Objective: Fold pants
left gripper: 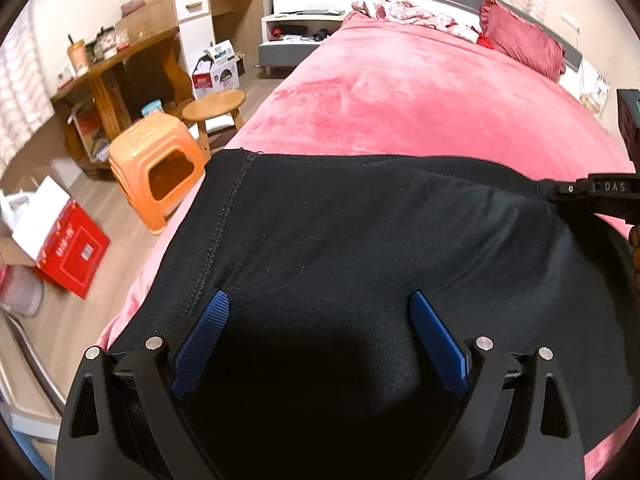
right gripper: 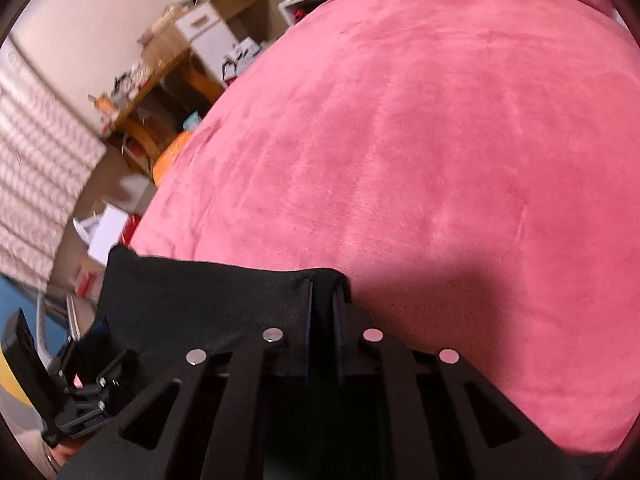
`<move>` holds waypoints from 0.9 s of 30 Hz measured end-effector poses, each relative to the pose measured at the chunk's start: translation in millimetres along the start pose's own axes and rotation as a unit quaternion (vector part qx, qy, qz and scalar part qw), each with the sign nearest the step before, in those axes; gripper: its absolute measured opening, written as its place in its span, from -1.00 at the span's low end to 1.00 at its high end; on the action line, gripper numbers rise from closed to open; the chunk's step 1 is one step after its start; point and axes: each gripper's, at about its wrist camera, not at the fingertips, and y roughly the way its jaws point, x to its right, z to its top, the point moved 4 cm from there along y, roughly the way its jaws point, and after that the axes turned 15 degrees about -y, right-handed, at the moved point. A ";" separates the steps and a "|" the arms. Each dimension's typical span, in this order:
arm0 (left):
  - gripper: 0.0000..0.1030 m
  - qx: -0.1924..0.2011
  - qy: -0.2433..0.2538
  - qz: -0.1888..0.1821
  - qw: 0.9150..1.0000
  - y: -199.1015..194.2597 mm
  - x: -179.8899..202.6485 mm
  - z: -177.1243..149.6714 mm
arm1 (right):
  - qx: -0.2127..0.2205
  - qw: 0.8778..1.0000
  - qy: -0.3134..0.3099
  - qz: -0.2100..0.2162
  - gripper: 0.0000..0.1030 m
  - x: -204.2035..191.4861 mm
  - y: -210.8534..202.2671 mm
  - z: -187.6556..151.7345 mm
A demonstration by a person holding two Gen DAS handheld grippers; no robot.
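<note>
pants: soft, limp knit; grip far corners | right claw pinching pants corner | left claw wide, empty

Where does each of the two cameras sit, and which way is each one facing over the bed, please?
Left wrist: sits on the left gripper, angled down over the black pants toward the headboard; its open blue fingers show, with the right gripper at the right edge.
Right wrist: sits on the right gripper, angled down across the pink blanket; its fingers are shut on the pants' corner.
Shared: pants, blanket, wooden desk, orange stool.
</note>
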 end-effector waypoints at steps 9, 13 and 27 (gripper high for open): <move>0.77 0.000 -0.035 -0.054 0.998 -34.6 17.6 15.0 | 0.106 0.994 0.035 -0.007 -0.30 8.5 -89.2 -27.2; 0.77 0.002 0.015 -0.116 0.993 -44.3 73.9 21.2 | 0.097 0.993 -0.002 -0.061 -0.62 8.6 -115.1 -59.8; 0.54 -0.017 0.098 -0.106 0.989 44.1 196.0 18.3 | 0.063 0.983 0.060 -0.164 -0.70 91.7 -122.0 -126.6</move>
